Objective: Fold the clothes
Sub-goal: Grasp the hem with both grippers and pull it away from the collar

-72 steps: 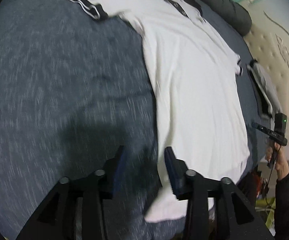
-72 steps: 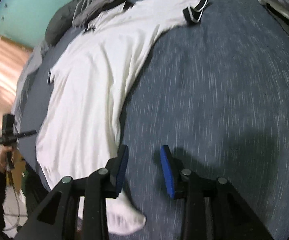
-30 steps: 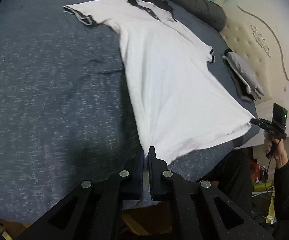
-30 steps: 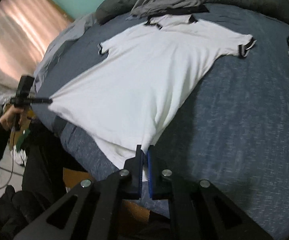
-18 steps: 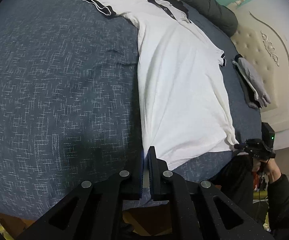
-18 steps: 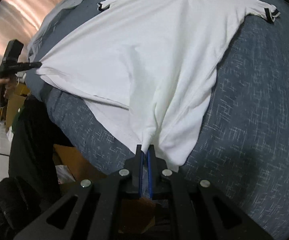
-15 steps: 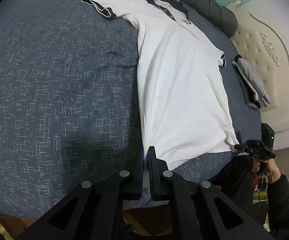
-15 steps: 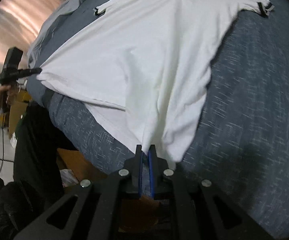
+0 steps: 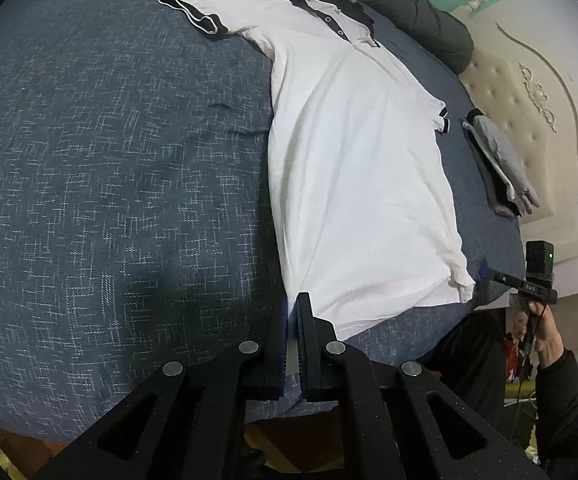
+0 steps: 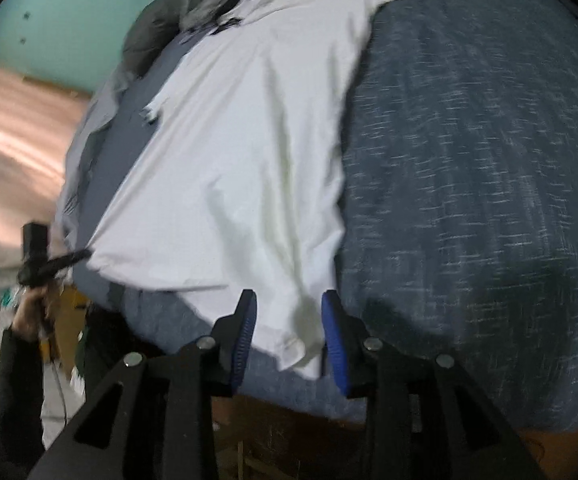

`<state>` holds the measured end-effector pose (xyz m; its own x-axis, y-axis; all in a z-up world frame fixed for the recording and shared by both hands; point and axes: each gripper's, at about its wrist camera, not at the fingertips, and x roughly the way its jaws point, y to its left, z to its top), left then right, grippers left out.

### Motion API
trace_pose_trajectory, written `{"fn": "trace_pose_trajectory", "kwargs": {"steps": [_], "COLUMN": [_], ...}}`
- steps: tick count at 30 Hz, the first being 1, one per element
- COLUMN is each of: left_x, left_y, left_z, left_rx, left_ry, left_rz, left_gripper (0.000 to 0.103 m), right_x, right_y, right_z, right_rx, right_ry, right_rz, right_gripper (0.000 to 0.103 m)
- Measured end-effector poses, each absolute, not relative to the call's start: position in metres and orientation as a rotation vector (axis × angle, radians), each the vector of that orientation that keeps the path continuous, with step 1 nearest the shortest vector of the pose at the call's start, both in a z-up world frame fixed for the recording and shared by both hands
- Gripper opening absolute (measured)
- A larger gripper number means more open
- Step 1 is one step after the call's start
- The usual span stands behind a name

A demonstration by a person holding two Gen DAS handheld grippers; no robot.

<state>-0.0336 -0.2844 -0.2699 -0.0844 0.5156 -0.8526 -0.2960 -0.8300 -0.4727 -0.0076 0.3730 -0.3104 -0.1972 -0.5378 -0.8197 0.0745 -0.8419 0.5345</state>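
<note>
Left claw (image 9: pixel 292 312) pinches one hem corner of the white black-trimmed polo shirt (image 9: pixel 353 152), keeping it flat on the blue-grey bed (image 9: pixel 109 160); right claw (image 10: pixel 289 316), jaws just opening, straddles the other corner unclamped.

No writing can be read for sure anywhere; the black handle (image 9: pixel 529 286) of the far gripper bears a few small pale characters, too tiny and blurred to make out.

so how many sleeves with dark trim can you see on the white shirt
2. One sleeve lies spread out at the shirt's far left on the bed; the other sleeve lies at its right edge, near the folded grey clothes.
</note>
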Motion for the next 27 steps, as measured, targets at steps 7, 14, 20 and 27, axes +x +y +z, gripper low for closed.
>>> {"fn": "trace_pose_trajectory", "kwargs": {"steps": [7,14,20,27], "left_x": [-0.034,-0.035,-0.034,-0.034], "left_y": [-0.282,-0.282,-0.284,-0.287], "left_z": [-0.268,-0.270,-0.273,-0.272], "left_rx": [-1.648,-1.647,-1.649,-1.641], "left_ry": [-0.230,-0.236,-0.245,-0.253], "left_rz": [1.959,1.952,1.943,1.944], "left_gripper": [0.004,0.004,0.004,0.004], "right_x": [-0.005,0.005,0.006,-0.002], "right_y": [0.338,0.314,0.305,0.336], "right_z": [-0.322,-0.321,-0.318,-0.313], "right_rx": [1.771,1.745,1.686,1.725], "right_ry": [-0.296,-0.239,-0.288,-0.422], "right_rz": [-2.108,-2.019,-1.968,-2.105], "right_gripper": [0.013,0.007,0.007,0.008]}}
